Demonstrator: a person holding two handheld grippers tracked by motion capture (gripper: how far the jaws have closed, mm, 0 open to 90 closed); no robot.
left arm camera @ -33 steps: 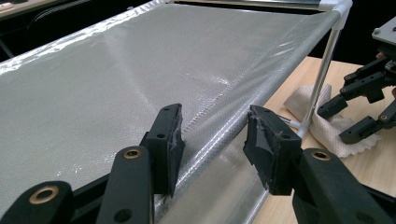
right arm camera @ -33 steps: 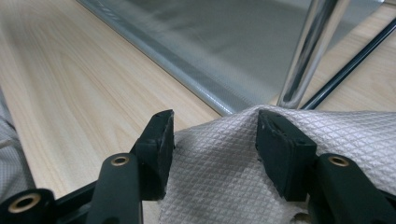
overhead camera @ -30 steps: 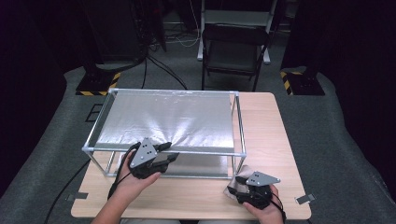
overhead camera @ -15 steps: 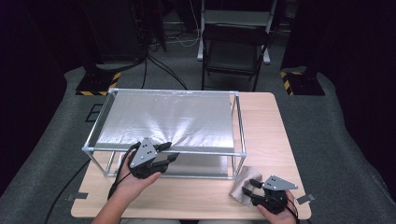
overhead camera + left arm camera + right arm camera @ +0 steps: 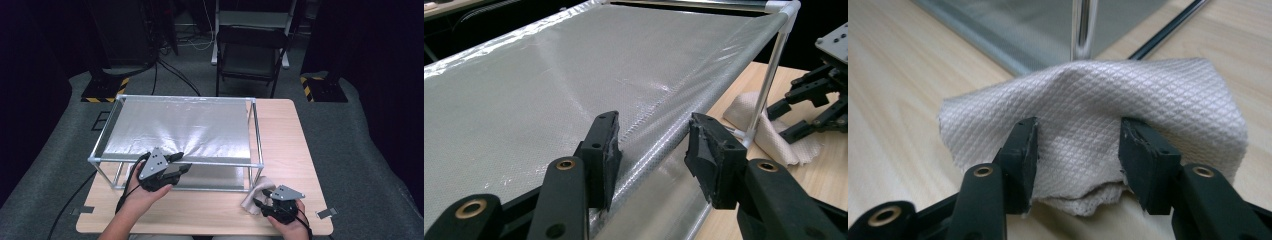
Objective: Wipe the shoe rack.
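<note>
The right tool, its jaws just opening, straddles the crumpled white waffle-weave cloth beside the silver film-covered metal frame. The left tool stands apart astride that frame's front rail.

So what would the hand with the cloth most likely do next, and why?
Probably close its fingers. In the right gripper view, the right gripper has its fingers either side of a raised fold of the white waffle-weave cloth, with gaps visible, so it isn't pinched. The left gripper waits, open, at the silvery sheet on the metal frame.
</note>
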